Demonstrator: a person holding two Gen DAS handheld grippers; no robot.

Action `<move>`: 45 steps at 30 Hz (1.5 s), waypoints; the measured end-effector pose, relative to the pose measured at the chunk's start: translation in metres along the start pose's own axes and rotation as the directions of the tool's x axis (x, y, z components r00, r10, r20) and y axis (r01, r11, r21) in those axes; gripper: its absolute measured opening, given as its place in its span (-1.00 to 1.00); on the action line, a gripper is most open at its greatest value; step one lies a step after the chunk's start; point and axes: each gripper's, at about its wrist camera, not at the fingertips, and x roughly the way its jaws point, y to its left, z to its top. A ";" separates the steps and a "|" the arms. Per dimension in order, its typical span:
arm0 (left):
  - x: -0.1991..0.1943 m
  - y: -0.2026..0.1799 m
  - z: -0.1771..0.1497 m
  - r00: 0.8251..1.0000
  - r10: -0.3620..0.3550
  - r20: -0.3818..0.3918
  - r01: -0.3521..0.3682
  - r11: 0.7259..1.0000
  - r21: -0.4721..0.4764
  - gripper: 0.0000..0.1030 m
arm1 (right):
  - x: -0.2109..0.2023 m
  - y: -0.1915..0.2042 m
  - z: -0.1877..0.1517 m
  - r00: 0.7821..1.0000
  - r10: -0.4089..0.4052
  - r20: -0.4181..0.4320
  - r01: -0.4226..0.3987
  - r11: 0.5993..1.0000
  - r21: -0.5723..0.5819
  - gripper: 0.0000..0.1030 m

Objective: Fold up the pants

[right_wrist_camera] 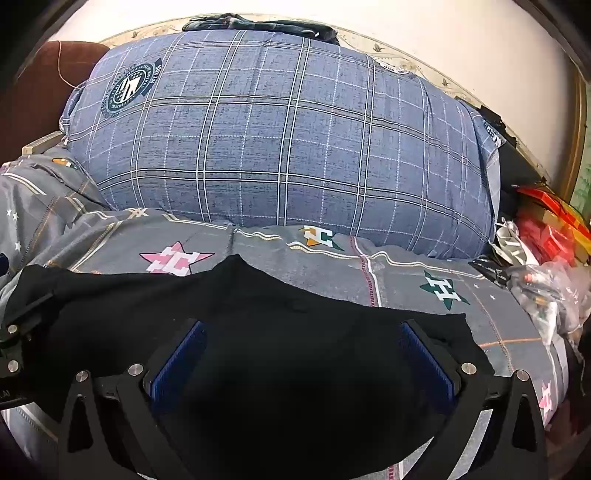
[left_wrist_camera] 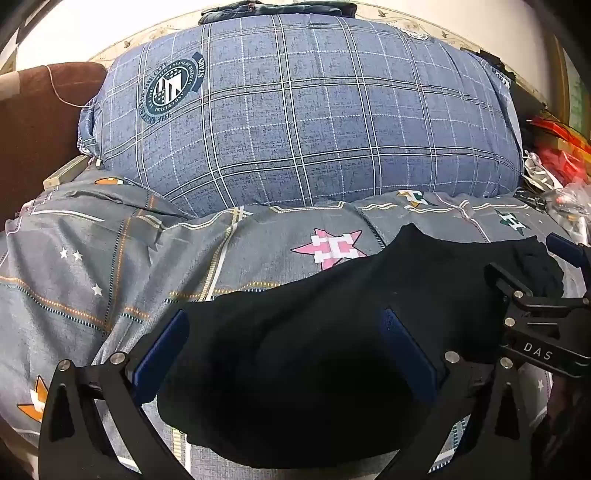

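Black pants (left_wrist_camera: 295, 369) lie bunched on the grey patterned bedsheet (left_wrist_camera: 92, 277). My left gripper (left_wrist_camera: 286, 321) stands open just above their left part, its blue pads (left_wrist_camera: 166, 350) set wide on either side of the cloth with no grip on it. My right gripper (right_wrist_camera: 304, 328) is open in the same way over the right part of the pants (right_wrist_camera: 295, 387), near their right edge. In the left wrist view the right gripper (left_wrist_camera: 521, 254) shows at the right, beside a rumpled end of the pants. The left gripper's frame (right_wrist_camera: 14, 332) shows at the left edge of the right wrist view.
A large blue plaid quilt bundle (left_wrist_camera: 314, 118) fills the back of the bed, with dark folded clothes (left_wrist_camera: 273, 9) on top. A brown headboard (left_wrist_camera: 37, 122) stands at the left. Red packets (right_wrist_camera: 546, 221) and plastic bags (right_wrist_camera: 546, 291) crowd the right side.
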 end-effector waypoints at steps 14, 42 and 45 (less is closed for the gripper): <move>-0.007 0.013 0.000 0.997 0.074 0.028 -0.074 0.997 0.001 1.00 | 0.001 -0.006 0.000 1.000 -0.002 0.001 0.002 1.000 -0.001 0.99; -0.023 0.078 -0.060 0.966 0.176 -0.188 -0.197 0.975 -0.099 1.00 | 0.007 -0.193 -0.042 0.997 0.054 -0.063 -0.025 0.919 0.393 0.98; -0.018 0.074 -0.055 0.971 0.151 -0.186 -0.172 0.980 -0.102 1.00 | 0.013 -0.223 -0.053 0.985 0.165 -0.040 -0.121 0.844 0.522 0.79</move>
